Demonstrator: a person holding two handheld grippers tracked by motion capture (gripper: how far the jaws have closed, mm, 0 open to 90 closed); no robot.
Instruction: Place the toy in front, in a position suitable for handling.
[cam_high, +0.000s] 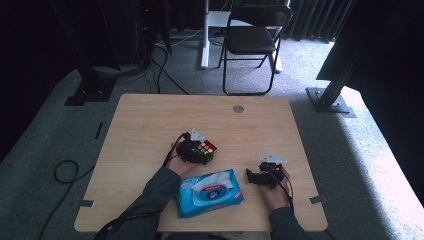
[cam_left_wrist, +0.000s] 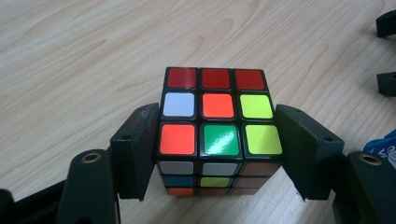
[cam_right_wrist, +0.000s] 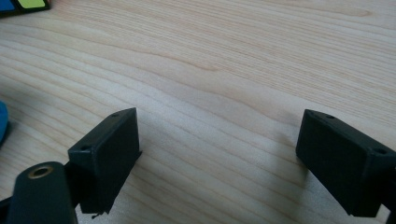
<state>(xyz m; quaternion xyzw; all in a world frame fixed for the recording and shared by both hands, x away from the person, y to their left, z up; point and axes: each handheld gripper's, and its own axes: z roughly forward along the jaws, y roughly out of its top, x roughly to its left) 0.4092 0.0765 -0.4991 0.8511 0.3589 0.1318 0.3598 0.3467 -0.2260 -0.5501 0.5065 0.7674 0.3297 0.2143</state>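
While the left gripper (cam_left_wrist: 217, 154) has its jaws pressed on the cube (cam_left_wrist: 218, 128) near mid-table (cam_high: 150, 120), the hold sits low on smooth sides, so the cube could slip or twist. The right gripper (cam_right_wrist: 219, 161), jaws apart, waits right of the wipes (cam_high: 210, 192).

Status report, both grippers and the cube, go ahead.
Left gripper shut on the puzzle cube, cube on the table. Right gripper open, empty, over bare wood. Wet-wipes pack lies between the hands, apart from the cube.

Puzzle cube (cam_high: 206, 149) on table (cam_high: 150, 125) centre, tissue pack (cam_high: 210, 192) just before it, chair (cam_high: 252, 37) behind table
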